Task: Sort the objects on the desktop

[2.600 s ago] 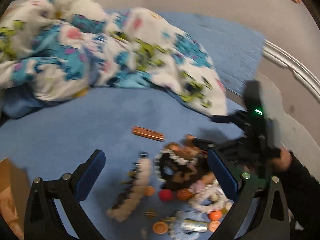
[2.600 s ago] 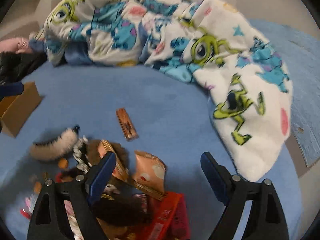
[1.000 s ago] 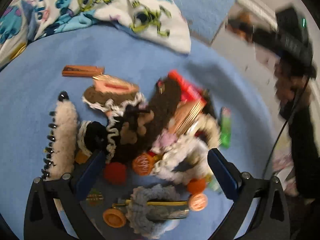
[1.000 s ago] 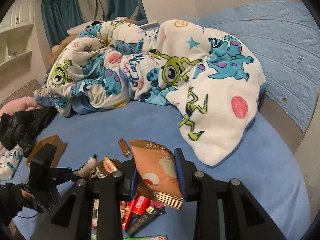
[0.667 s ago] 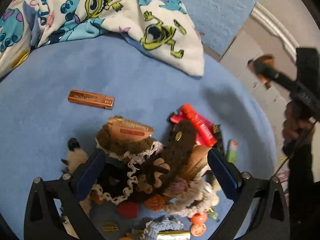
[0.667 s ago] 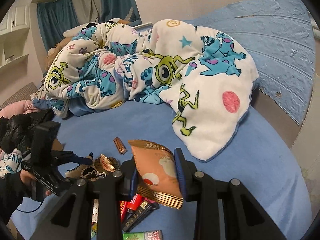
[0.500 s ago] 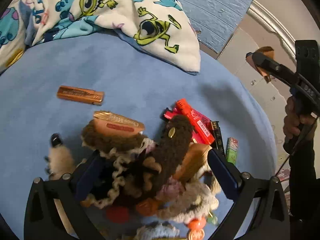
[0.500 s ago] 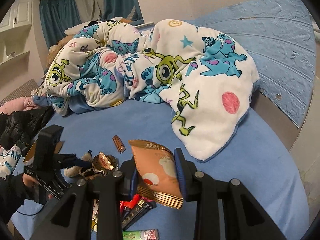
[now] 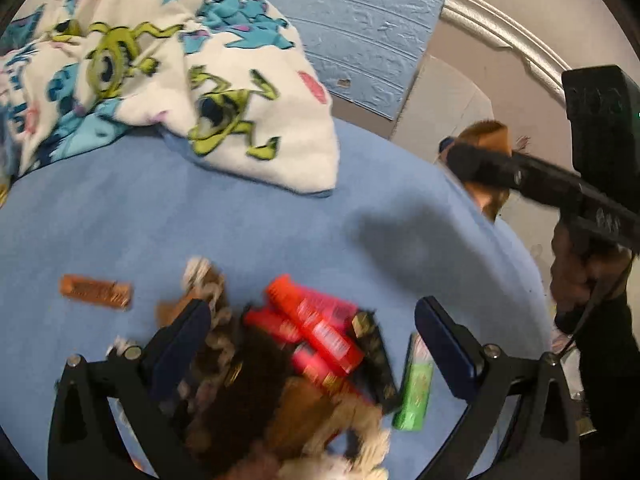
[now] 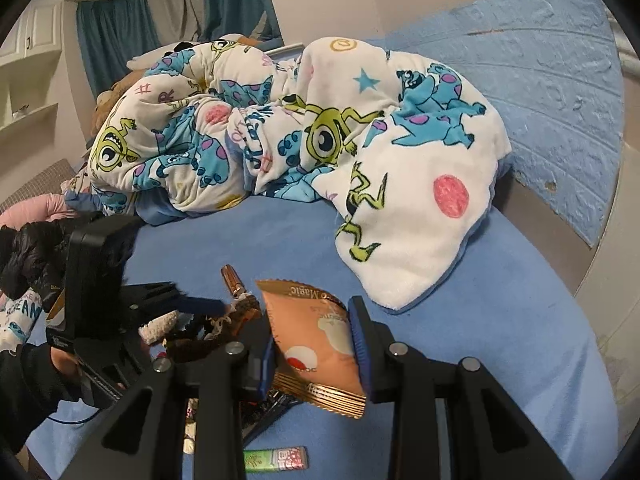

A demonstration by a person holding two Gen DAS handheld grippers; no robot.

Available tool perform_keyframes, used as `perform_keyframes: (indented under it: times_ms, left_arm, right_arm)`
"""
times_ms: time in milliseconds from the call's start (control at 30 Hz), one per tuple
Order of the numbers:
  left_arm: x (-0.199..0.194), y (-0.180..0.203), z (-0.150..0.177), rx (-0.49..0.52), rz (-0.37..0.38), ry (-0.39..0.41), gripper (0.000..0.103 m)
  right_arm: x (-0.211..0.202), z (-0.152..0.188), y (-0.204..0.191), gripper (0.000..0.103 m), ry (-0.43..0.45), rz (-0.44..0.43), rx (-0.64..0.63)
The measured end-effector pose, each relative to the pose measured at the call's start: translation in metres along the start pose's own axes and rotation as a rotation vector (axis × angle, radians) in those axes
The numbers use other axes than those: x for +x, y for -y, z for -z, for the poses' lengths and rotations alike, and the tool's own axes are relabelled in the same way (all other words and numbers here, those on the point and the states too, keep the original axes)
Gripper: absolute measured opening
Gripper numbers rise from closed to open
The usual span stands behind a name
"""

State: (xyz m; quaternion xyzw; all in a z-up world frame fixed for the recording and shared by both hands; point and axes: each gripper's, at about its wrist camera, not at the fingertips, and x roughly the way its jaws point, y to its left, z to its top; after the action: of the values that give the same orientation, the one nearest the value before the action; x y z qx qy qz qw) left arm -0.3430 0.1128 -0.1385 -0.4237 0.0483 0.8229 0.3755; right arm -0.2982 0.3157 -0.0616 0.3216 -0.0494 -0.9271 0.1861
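Observation:
My right gripper is shut on an orange snack packet and holds it above the blue bed sheet. The left wrist view shows that gripper raised at the right with the packet. My left gripper stands open and empty over a pile of fuzzy hair accessories and red snack packets. A green packet lies by its right finger. A brown bar lies apart on the left.
A cartoon-print blanket is heaped across the far side of the bed. A cardboard box peeks out behind the left gripper. The blue padded headboard and the bed's edge are to the right.
The right gripper, open over the orange packet at first, has shut on it and lifted it, then held still. The left gripper slid across the pile from the hair accessories towards the red packets.

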Motion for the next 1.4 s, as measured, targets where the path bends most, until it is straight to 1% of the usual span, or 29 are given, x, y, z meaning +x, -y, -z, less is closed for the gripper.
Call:
perform_keyframes:
  times_ms: [67, 133, 167, 233, 267, 333, 400, 433, 467, 500, 533, 600, 667, 700, 733, 767, 800, 833, 933, 1033, 1067, 1133, 1200, 1233, 1300, 1400]
  left_arm:
    - [-0.008, -0.009, 0.008, -0.013, -0.037, 0.006, 0.103]
    - [-0.014, -0.02, 0.011, -0.004, -0.112, -0.006, 0.103]
    - [-0.017, -0.025, 0.01, 0.001, -0.136, -0.007, 0.103]
    - [-0.02, -0.038, 0.006, -0.01, -0.147, -0.005, 0.103]
    - [-0.02, -0.044, 0.005, -0.021, -0.136, -0.007, 0.103]
    - [-0.011, -0.054, 0.004, -0.035, -0.118, -0.042, 0.103]
    - [-0.005, -0.057, 0.004, -0.049, -0.078, -0.043, 0.103]
    - [-0.004, -0.059, 0.003, -0.077, -0.019, -0.016, 0.103]
    - [-0.005, -0.06, 0.003, -0.095, 0.016, 0.009, 0.103]
    - [-0.006, -0.062, 0.002, -0.111, 0.046, 0.042, 0.103]
    - [-0.006, -0.06, 0.002, -0.111, 0.056, 0.056, 0.103]
    - [-0.003, -0.057, 0.001, -0.087, 0.068, 0.053, 0.102]
    - [0.001, -0.053, 0.0, -0.061, 0.065, 0.047, 0.101]
    - [0.003, -0.052, 0.0, -0.05, 0.06, 0.046, 0.097]
    - [0.003, -0.052, 0.002, -0.042, 0.046, 0.052, 0.09]
    - [0.003, -0.053, 0.003, -0.046, 0.03, 0.065, 0.086]
    - [0.001, -0.056, 0.004, -0.063, 0.019, 0.075, 0.078]
    - [0.0, -0.061, 0.004, -0.097, 0.014, 0.087, 0.075]
    - [0.0, -0.066, 0.005, -0.123, 0.025, 0.082, 0.073]
    - [-0.007, -0.066, 0.008, -0.116, 0.079, 0.089, 0.073]
    - [-0.008, -0.066, 0.009, -0.109, 0.071, 0.084, 0.073]
    - [-0.011, -0.071, 0.011, -0.098, 0.015, 0.071, 0.073]
    - [-0.017, -0.079, 0.012, -0.117, -0.013, 0.077, 0.073]
    - [-0.02, -0.084, 0.013, -0.129, -0.045, 0.079, 0.073]
    - [-0.021, -0.089, 0.013, -0.127, -0.085, 0.071, 0.073]
    - [-0.013, -0.089, 0.012, -0.124, -0.082, 0.041, 0.073]
  right_arm:
    - [-0.002, 0.0, 0.002, 0.032, 0.003, 0.002, 0.004]
    - [-0.003, 0.001, 0.004, 0.032, 0.007, -0.003, 0.017]
    - [-0.002, 0.002, 0.004, 0.032, 0.007, -0.003, 0.021]
    - [-0.001, 0.004, 0.002, 0.032, 0.004, -0.004, 0.02]
    - [0.0, 0.005, 0.002, 0.032, 0.0, -0.005, 0.018]
    - [0.0, 0.007, 0.001, 0.032, -0.001, -0.005, 0.02]
    - [0.001, 0.008, 0.0, 0.032, 0.0, -0.013, 0.022]
    - [0.001, 0.008, -0.001, 0.032, -0.001, -0.012, 0.019]
    - [0.001, 0.009, -0.002, 0.032, -0.003, -0.008, 0.014]
    - [0.001, 0.009, -0.002, 0.032, -0.006, -0.006, 0.011]
    - [0.001, 0.009, -0.002, 0.032, -0.007, -0.005, 0.01]
    - [-0.001, 0.01, 0.0, 0.032, -0.003, -0.001, 0.016]
    - [-0.004, 0.01, 0.002, 0.032, 0.006, 0.003, 0.029]
    - [-0.006, 0.011, 0.004, 0.032, 0.012, 0.005, 0.039]
    - [-0.007, 0.011, 0.005, 0.032, 0.016, 0.005, 0.047]
    - [-0.009, 0.011, 0.005, 0.032, 0.018, 0.005, 0.052]
    - [-0.01, 0.011, 0.006, 0.032, 0.02, 0.004, 0.056]
    - [-0.012, 0.011, 0.006, 0.032, 0.023, 0.004, 0.058]
    - [-0.017, 0.013, 0.007, 0.032, 0.025, 0.011, 0.058]
    - [-0.02, 0.015, 0.011, 0.032, 0.028, 0.013, 0.064]
    - [-0.022, 0.016, 0.013, 0.032, 0.031, 0.012, 0.069]
    - [-0.025, 0.016, 0.016, 0.032, 0.039, 0.012, 0.075]
    - [-0.028, 0.016, 0.016, 0.032, 0.044, 0.013, 0.075]
    - [-0.029, 0.015, 0.017, 0.032, 0.046, 0.016, 0.074]
    - [-0.03, 0.014, 0.016, 0.032, 0.052, 0.014, 0.073]
    - [-0.03, 0.014, 0.012, 0.032, 0.051, 0.011, 0.063]
